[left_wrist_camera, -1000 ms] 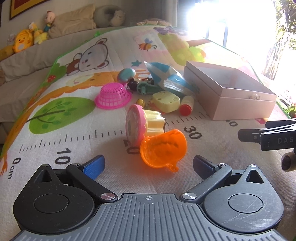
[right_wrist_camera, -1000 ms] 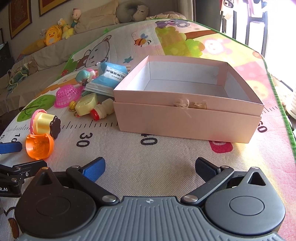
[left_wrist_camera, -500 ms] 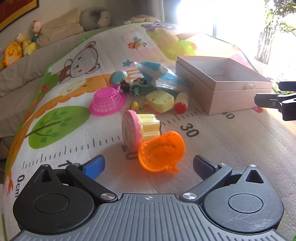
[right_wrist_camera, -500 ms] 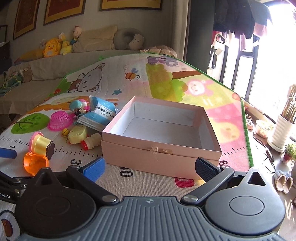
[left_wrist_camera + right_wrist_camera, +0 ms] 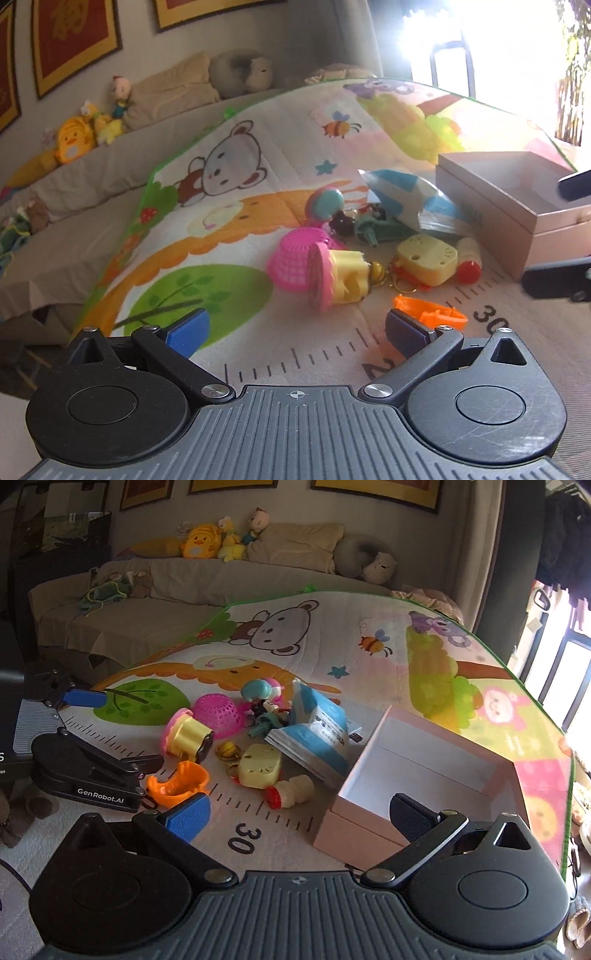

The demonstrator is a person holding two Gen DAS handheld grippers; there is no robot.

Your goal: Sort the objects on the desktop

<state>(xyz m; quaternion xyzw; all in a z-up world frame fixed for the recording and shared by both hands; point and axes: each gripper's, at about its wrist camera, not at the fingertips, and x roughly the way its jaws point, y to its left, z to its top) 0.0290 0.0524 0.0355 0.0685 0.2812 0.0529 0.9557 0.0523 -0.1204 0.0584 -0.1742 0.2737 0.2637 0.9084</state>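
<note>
Small toys lie in a pile on the printed play mat [image 5: 258,177]: an orange cup [image 5: 428,314] [image 5: 181,782], a pink and yellow cake toy [image 5: 336,280] [image 5: 184,734], a pink basket [image 5: 295,254] [image 5: 218,712], a yellow case [image 5: 258,766], a small red-capped bottle [image 5: 291,792] and a blue packet [image 5: 317,731]. An open pink box [image 5: 424,771] [image 5: 517,199] stands right of them, empty. My left gripper [image 5: 295,332] is open, with the orange cup by its right finger. My right gripper [image 5: 299,812] is open, raised in front of the box and the bottle.
A grey sofa [image 5: 184,590] with plush toys and cushions runs behind the mat. The mat's left edge drops off beside the left gripper. A bright window is at the right. More small figures and a keyring lie in the toy pile.
Both grippers have risen and tilted, so the views take in more of the room. The left gripper has shifted left; the orange cup now sits by its right finger instead of between the fingers.
</note>
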